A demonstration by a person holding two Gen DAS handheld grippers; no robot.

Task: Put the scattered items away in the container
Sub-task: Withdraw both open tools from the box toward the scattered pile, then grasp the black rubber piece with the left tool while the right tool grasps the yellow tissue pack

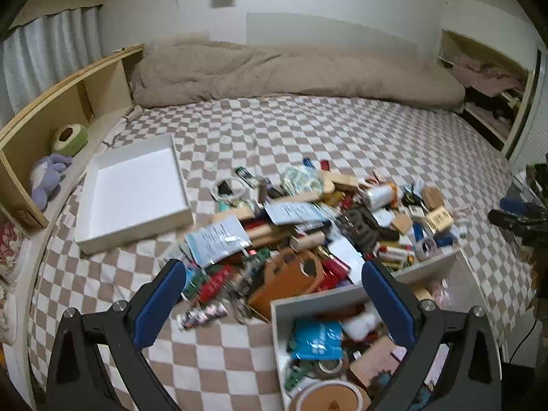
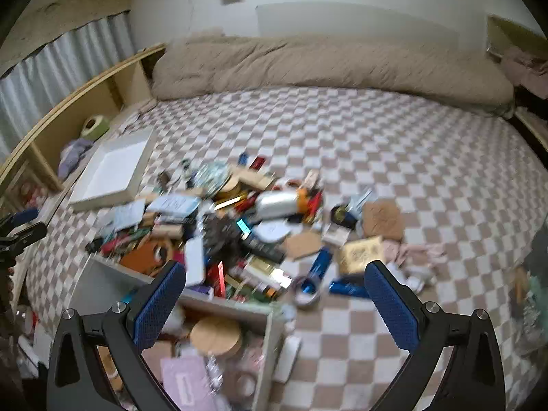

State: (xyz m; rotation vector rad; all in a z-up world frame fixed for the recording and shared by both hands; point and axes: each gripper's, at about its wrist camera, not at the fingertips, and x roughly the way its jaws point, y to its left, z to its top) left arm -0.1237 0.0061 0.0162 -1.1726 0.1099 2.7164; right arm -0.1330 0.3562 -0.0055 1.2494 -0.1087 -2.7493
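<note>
- Left gripper [image 1: 274,274] and right gripper [image 2: 275,274] both gape wide, holding nothing, above the pile [image 1: 308,226].
- Pile sprawls on the checked bed [image 1: 342,130], spilling from a grey box [image 1: 284,311]; white tray [image 1: 137,188] lies beside.
- Mostly light, stiff bits, likely; pinch each across its narrow sides.

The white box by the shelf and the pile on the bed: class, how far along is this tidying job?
Done: nothing visible; the white box is bare inside. A grey container nearest the cameras already holds odds and ends. In hand: nothing; the left claw and right claw are both open and hold nothing. Left: the whole pile of clutter on the checked bedcover.
</note>
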